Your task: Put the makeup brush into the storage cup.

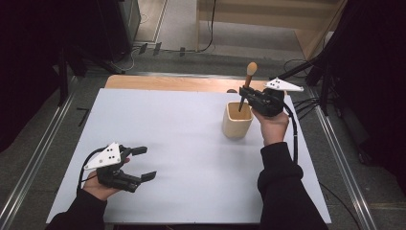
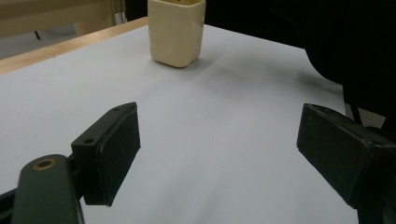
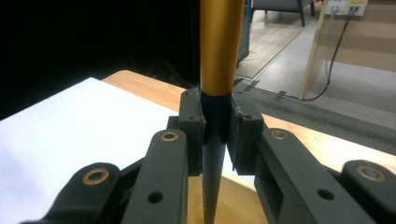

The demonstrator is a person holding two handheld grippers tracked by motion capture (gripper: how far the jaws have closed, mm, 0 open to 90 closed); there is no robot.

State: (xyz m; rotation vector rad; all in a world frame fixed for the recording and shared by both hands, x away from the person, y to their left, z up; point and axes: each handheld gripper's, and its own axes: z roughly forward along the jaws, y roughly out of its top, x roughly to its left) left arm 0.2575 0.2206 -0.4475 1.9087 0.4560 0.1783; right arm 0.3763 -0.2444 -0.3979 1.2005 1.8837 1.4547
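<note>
A cream square cup stands on the white sheet, right of centre, and its side faces the left gripper view. Above it my right gripper is shut on a makeup brush. The brush stands upright: tan bristle head on top, gold ferrule, dark tapered handle pointing down into the cup's mouth. Both pads press the handle from either side. My left gripper rests low at the sheet's front left, open, nothing between its fingers.
The white sheet covers most of the table; a strip of bare wood runs along the far edge. Metal rails flank the table on both sides. Cables and a wooden cabinet lie on the floor beyond.
</note>
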